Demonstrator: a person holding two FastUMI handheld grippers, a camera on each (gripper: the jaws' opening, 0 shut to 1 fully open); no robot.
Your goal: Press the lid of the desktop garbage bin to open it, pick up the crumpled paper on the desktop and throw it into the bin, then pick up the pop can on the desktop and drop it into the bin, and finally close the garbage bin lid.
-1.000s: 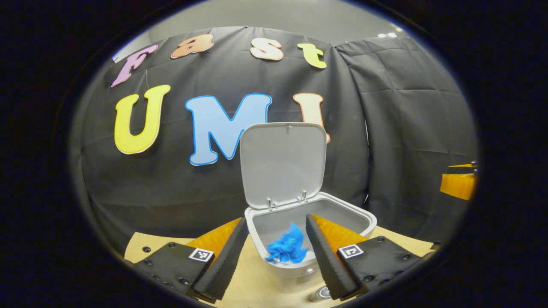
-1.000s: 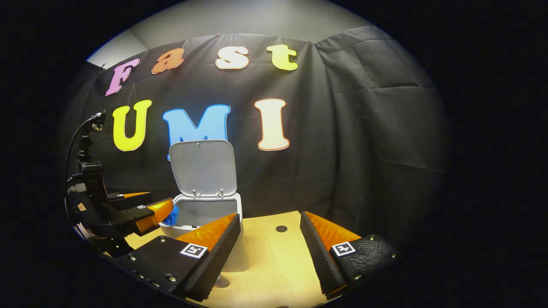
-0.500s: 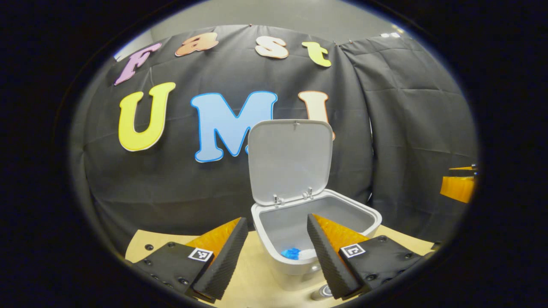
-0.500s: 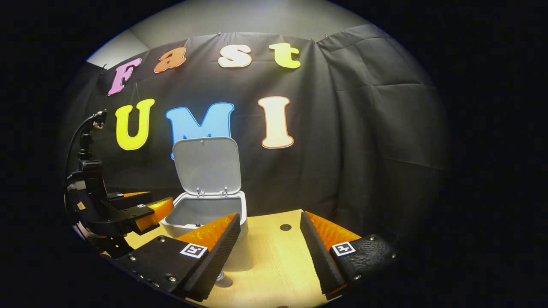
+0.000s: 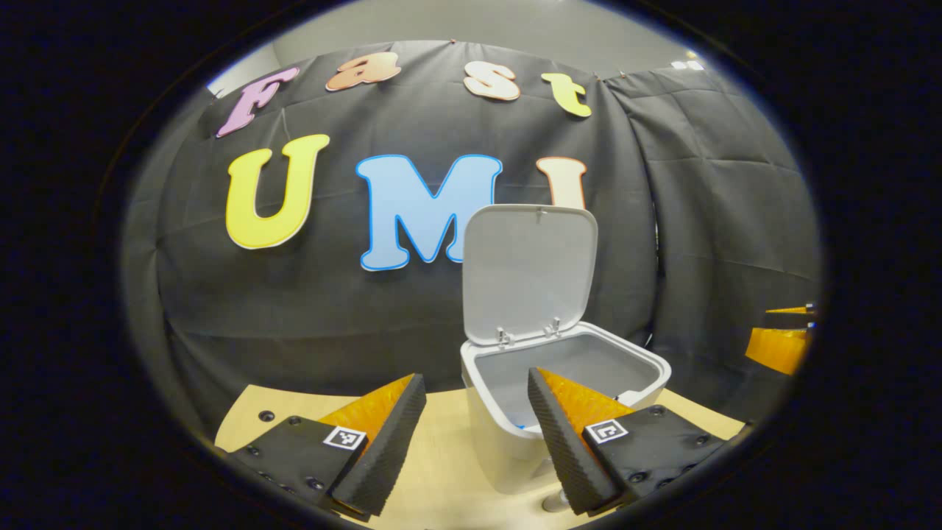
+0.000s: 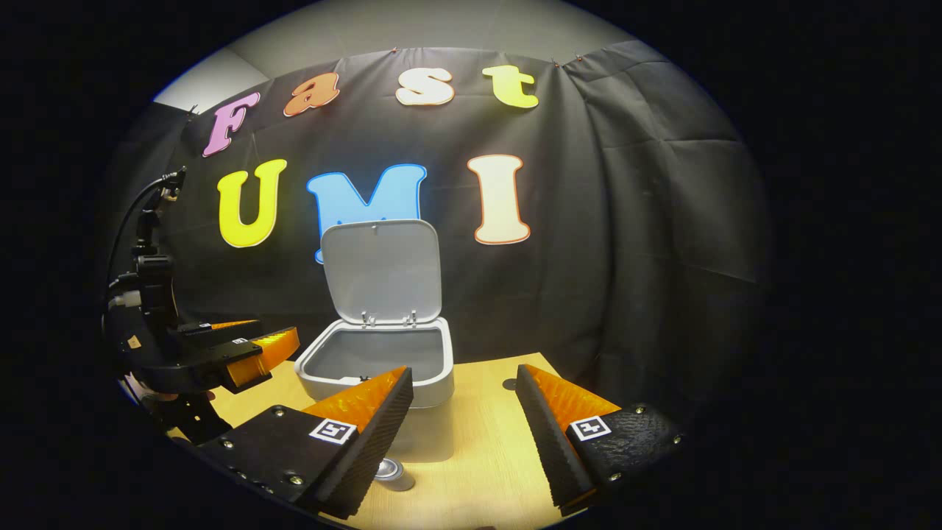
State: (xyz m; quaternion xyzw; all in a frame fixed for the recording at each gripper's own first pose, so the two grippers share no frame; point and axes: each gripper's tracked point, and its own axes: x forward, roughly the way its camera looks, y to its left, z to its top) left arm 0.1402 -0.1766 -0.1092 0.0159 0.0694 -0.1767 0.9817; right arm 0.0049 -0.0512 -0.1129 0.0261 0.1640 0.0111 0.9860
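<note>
Bin was seen standing on the wooden desktop, lid swung up and held upright at the rear hinges – open. In the left gripper view a small blue sliver of the crumpled paper was visible low inside the bin, just behind the front rim; the rest was hidden by the wall. In the right gripper view the bin was seen with the lid likewise raised; its contents could not be made out from that angle.

Pop can was seen lying on the desktop just in front of the bin's base, partly covered by a finger of the right gripper. In the left gripper view a bit of metal, probably the same can, was glimpsed by the bin's foot – too little shown to be sure.

Left gripper was held with its 2 fingers spread apart, nothing between them, the bin's front wall seen through the gap. From the right gripper view the same gripper was seen just left of the bin, near the rim, apart from it.

Right gripper was also spread wide and empty, held above the desktop in front of the bin. An edge of it was caught at the far right of the left gripper view.
</note>
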